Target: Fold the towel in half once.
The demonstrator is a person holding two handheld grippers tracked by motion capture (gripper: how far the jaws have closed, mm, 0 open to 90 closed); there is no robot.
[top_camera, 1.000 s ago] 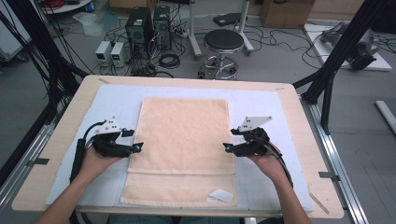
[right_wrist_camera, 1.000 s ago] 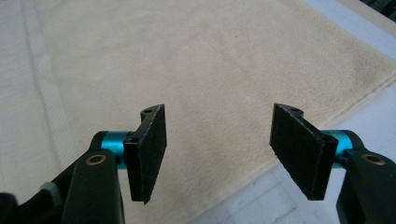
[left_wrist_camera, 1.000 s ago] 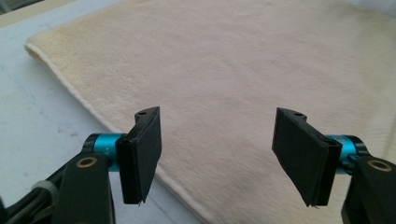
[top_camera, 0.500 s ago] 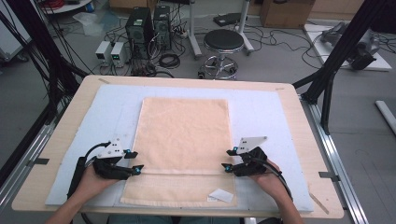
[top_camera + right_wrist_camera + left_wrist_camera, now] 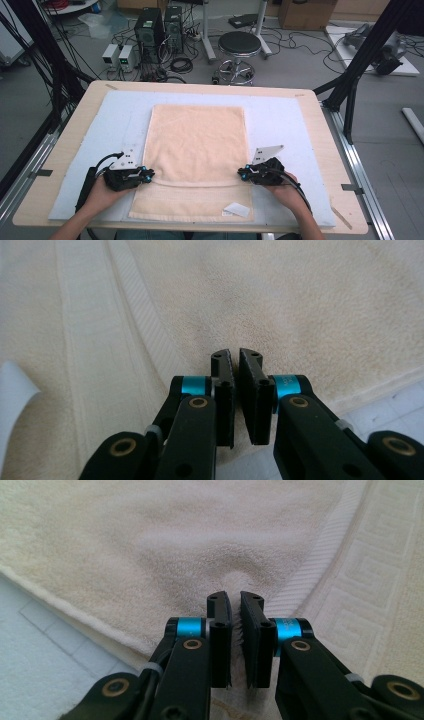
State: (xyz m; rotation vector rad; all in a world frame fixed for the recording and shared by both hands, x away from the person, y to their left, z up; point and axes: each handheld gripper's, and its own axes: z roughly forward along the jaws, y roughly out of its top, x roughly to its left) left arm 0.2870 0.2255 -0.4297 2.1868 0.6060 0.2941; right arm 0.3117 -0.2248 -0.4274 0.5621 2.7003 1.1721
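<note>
Two grippers pinch the towel's side edges, ready to fold.
Left gripper (image 5: 148,174) and right gripper (image 5: 243,173) have just been closing, and each now has its jaws clamped on a tuft of the peach towel (image 5: 196,145), which lies flat mid-table (image 5: 65,125) on a pale blue mat (image 5: 285,125). Best bet: lift both together, level, keeping the edges even. Terry pile, ribbed band, key-pattern border, white label (image 5: 236,209) near the front edge.
</note>
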